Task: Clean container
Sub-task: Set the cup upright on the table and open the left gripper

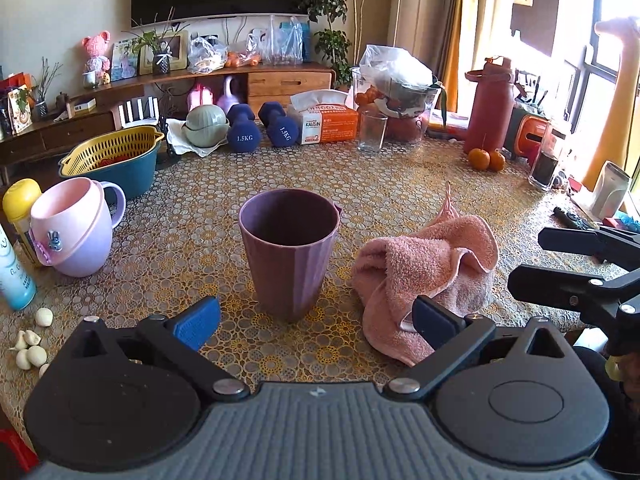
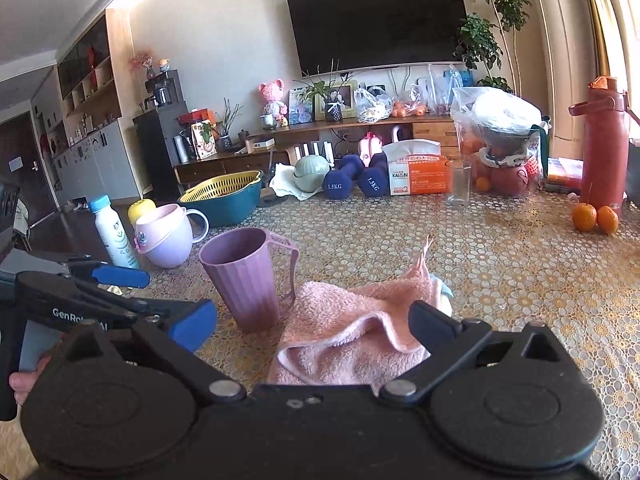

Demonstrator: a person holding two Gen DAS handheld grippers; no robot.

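Note:
A ribbed purple cup [image 1: 289, 252] stands upright and empty on the patterned tablecloth [image 1: 192, 232]; the right wrist view shows the cup [image 2: 246, 280] with its handle turned to the right. Just right of it lies a crumpled pink towel [image 1: 428, 276]. My left gripper [image 1: 316, 322] is open, its blue pads a little short of the cup's base on either side. My right gripper [image 2: 316, 326] is open above the near part of the towel [image 2: 360, 320], gripping nothing. Each gripper shows in the other's view: the right gripper [image 1: 526, 258] beside the towel, the left gripper [image 2: 156, 294] left of the cup.
A pink and lilac mug [image 1: 74, 228], a yellow-capped bottle [image 1: 20, 208] and garlic cloves [image 1: 30, 344] sit at the left. A teal basin with a yellow strainer [image 1: 116, 160], dumbbells [image 1: 260, 128], a tissue box [image 1: 326, 120], a glass [image 1: 372, 132], a red flask [image 1: 488, 108] and oranges [image 1: 486, 159] line the back.

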